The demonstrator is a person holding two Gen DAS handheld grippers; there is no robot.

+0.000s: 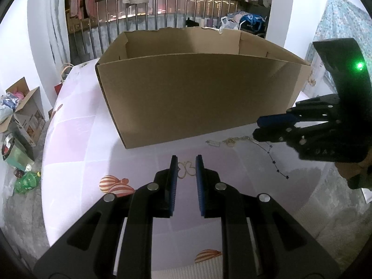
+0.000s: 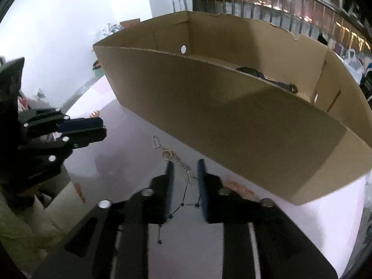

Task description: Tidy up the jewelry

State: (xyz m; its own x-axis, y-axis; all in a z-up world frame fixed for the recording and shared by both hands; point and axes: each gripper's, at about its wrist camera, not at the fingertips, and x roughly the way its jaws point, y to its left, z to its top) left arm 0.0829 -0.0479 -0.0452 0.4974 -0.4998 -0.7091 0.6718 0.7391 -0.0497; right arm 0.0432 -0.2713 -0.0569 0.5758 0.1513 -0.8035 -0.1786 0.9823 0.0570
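Observation:
A large open cardboard box [image 1: 197, 93] stands on the round table [image 1: 76, 153]; it also shows in the right wrist view [image 2: 232, 107], with a dark strap-like item [image 2: 267, 79] inside. My left gripper [image 1: 186, 162] is open over a gold looped chain [image 1: 186, 168] on the table. My right gripper [image 2: 185, 169] is open around a gold and silver chain [image 2: 183, 167] and a dark star-bead necklace [image 2: 183, 200]. In the left wrist view the right gripper [image 1: 260, 127] hovers by that chain [image 1: 230, 141] and the star necklace [image 1: 276, 162].
The table has a pale pink cloth with balloon prints [image 1: 114, 186]. On the floor to the left are an open carton of clothes [image 1: 21, 116] and a green bottle [image 1: 26, 181]. A balcony railing [image 1: 162, 7] with hanging clothes lies behind the box.

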